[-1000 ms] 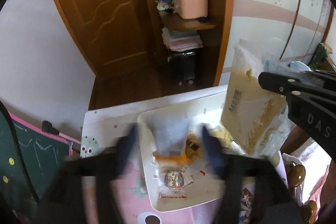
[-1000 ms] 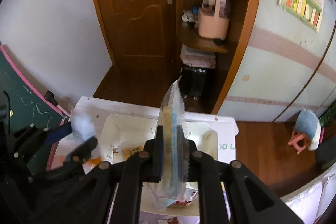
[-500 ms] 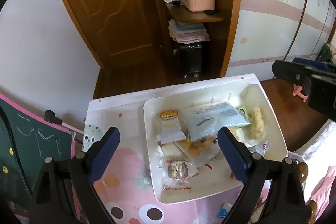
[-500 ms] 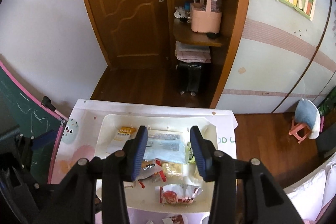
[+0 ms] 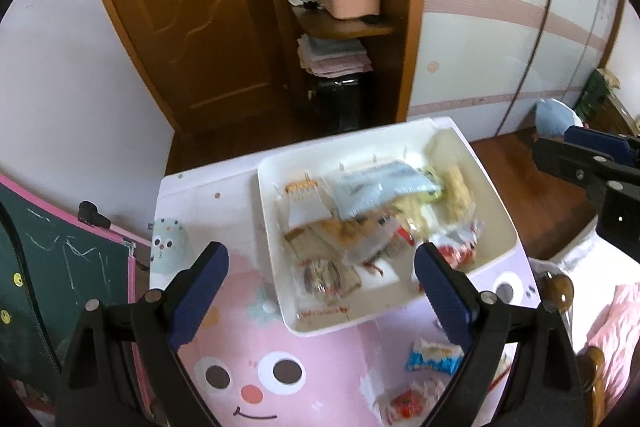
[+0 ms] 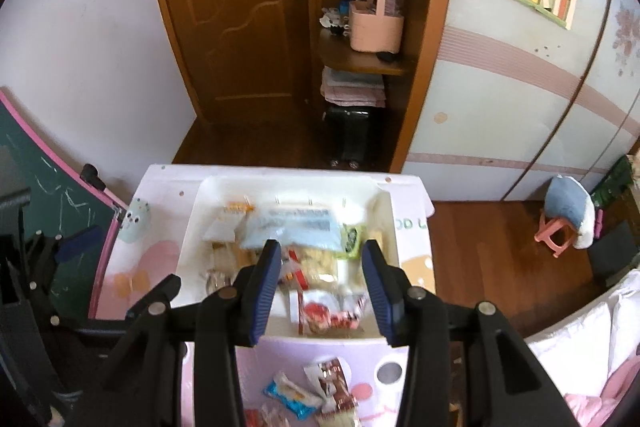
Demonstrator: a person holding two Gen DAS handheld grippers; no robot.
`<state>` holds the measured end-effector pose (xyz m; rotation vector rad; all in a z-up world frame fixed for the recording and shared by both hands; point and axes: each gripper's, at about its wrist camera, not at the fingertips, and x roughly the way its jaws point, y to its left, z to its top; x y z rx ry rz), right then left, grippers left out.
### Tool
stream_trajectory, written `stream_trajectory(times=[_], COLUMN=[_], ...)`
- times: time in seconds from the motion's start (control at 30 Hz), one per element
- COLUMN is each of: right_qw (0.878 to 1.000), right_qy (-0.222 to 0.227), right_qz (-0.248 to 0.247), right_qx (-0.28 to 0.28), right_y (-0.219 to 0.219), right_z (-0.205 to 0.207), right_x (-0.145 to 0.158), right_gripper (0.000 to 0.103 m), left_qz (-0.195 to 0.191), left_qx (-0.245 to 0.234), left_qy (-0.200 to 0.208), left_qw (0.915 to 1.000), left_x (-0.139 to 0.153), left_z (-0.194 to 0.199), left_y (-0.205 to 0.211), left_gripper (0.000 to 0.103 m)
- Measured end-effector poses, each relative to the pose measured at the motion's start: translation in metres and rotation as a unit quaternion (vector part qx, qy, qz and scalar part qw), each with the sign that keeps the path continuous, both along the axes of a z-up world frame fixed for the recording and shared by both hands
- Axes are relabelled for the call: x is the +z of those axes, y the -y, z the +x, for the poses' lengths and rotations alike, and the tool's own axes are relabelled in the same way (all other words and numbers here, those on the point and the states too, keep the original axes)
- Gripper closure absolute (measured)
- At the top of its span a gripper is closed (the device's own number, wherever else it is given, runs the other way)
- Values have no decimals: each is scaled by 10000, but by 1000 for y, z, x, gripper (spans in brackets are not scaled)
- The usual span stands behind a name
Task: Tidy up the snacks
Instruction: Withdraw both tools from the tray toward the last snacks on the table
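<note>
My left gripper [image 5: 320, 291] gapes wide, nothing in it; my right gripper [image 6: 322, 279] stands part open, also empty. Nearest me, loose snack packets [image 6: 298, 393] lie on the pink table [image 5: 248, 355]. Further out, the white bin [image 5: 268, 227] already holds a heaped pile of snacks [image 5: 372, 223]. Risk: thin, slippery wrappers, so a shallow pinch could slide off or nudge packets off the table edge.

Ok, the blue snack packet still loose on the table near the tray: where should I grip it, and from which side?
Take the blue snack packet by its near crimped end, coming down from above with the open, empty right gripper. It lies flat on the table, so only a thin edge offers purchase. Other wrappers crowd its right side, so its left looks clearer.
</note>
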<state>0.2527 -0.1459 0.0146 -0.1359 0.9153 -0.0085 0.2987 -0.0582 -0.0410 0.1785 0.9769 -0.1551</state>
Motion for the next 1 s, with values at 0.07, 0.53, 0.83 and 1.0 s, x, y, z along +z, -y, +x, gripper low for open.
stream_trajectory(times=[0.07, 0.53, 0.83, 1.0], right_qw=[10000, 9927, 9836, 9818], right_qy=[-22, -473, -1195, -1414], right_qz=[-32, -17, -5, 300], right_qx=[-67, -1108, -1353, -1228], right_y=[2, 45, 71, 80], right_z=[-16, -150, -210, -216], right_x=[-2, -59, -130, -162], right_gripper=[61, 58, 58, 58], left_qz=[2, 27, 323, 351], left_qx=[-116, -934, -1657, -1895], left_qy=[-69, -774, -1202, -1381], left_qw=[9999, 9926, 9783, 9715], left_x=[-4, -79, -154, -180], left_z=[-15, -109, -144, -147], left_y=[1, 9, 14, 16], left_gripper=[9, 9, 9, 9])
